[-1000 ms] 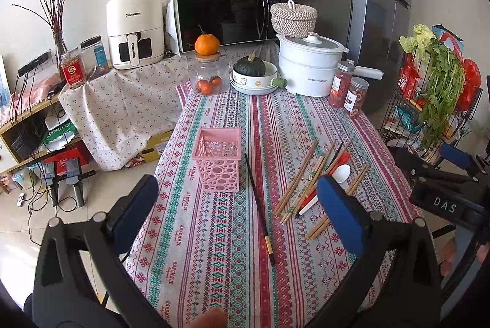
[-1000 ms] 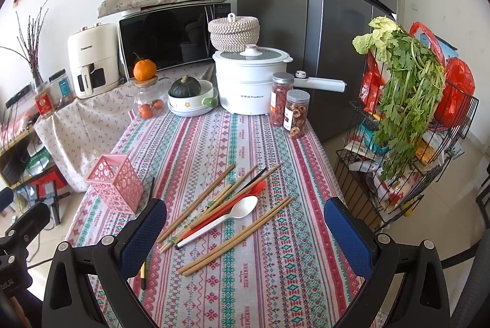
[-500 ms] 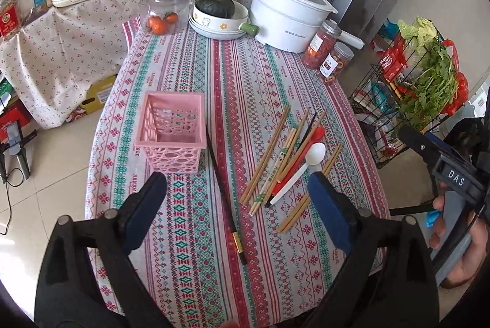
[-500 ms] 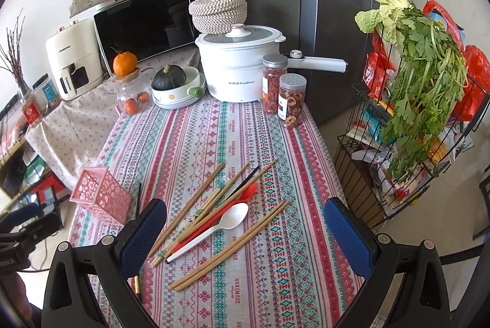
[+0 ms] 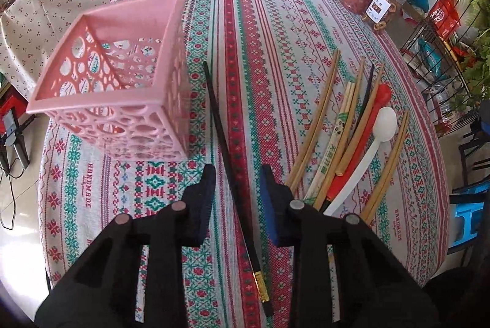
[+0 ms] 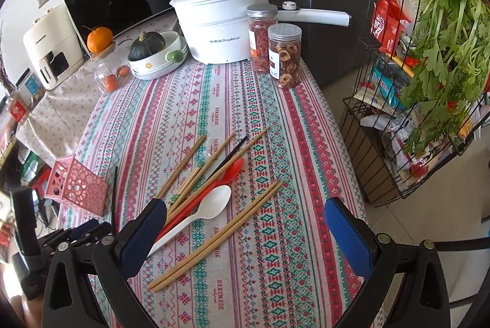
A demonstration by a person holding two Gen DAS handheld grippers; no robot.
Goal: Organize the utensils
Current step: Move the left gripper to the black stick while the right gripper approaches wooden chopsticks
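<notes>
A black chopstick [image 5: 225,141] with a gold band lies on the striped tablecloth, right of an empty pink perforated basket [image 5: 119,83]. My left gripper [image 5: 237,178] is low over the chopstick, its jaws narrowed on either side of it but still apart from it. Right of it lie several wooden chopsticks [image 5: 318,117], a red spoon [image 5: 364,132] and a white spoon [image 5: 378,132]. My right gripper [image 6: 245,221] is wide open above the white spoon [image 6: 208,207], the red spoon [image 6: 226,172] and a wooden chopstick pair [image 6: 220,236]. The basket [image 6: 76,187] shows at its left.
At the table's far end stand a white pot [image 6: 220,25], two snack jars [image 6: 283,54], a bowl with a dark squash [image 6: 156,52] and a jar of oranges [image 6: 110,71]. A wire rack of greens [image 6: 428,68] stands off the table's right edge.
My left gripper has dropped down and forward over the black chopstick and its jaws have narrowed around it. My right gripper has tilted slightly down toward the spoons and stays wide open.
</notes>
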